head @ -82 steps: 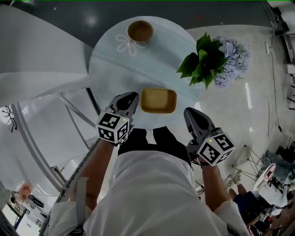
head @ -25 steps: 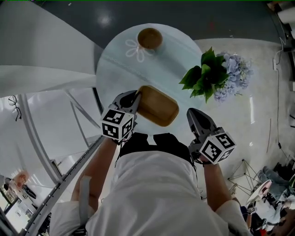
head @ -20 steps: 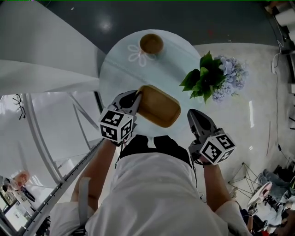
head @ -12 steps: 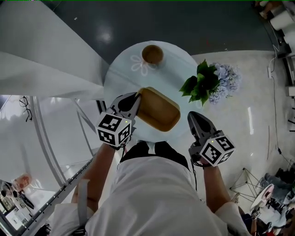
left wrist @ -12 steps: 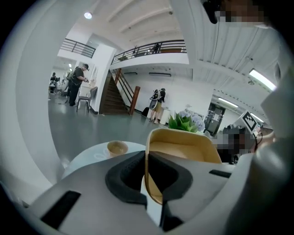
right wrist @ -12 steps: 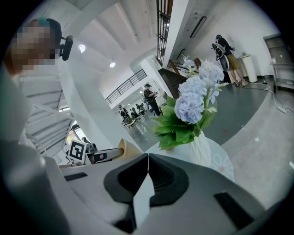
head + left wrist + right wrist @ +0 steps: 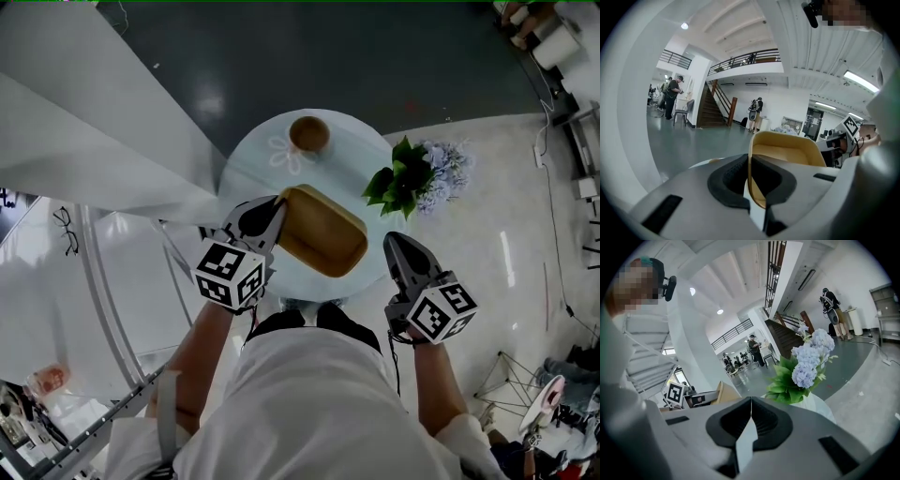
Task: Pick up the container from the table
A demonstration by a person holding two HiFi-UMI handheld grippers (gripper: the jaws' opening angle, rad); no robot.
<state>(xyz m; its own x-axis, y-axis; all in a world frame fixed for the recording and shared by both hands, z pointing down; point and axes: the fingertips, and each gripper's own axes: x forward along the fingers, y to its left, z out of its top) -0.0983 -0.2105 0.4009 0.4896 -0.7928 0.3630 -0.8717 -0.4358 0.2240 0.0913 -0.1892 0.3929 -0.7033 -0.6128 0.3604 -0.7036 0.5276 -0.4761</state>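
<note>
Left gripper (image 7: 275,204), clamped on the container (image 7: 323,232) rim, has raised it off the table (image 7: 356,141); right gripper (image 7: 394,240) closed, empty; pickup seemingly achieved.

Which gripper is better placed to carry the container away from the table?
Left. The left gripper is already shut on the container's rim, with the container over the table. The right gripper is shut on nothing and sits beside the container's right end, apart from it.

Gripped the tan container (image 7: 787,149) by its thin rim with the left gripper (image 7: 749,185). Showed a staircase (image 7: 712,108) far left behind.
</note>
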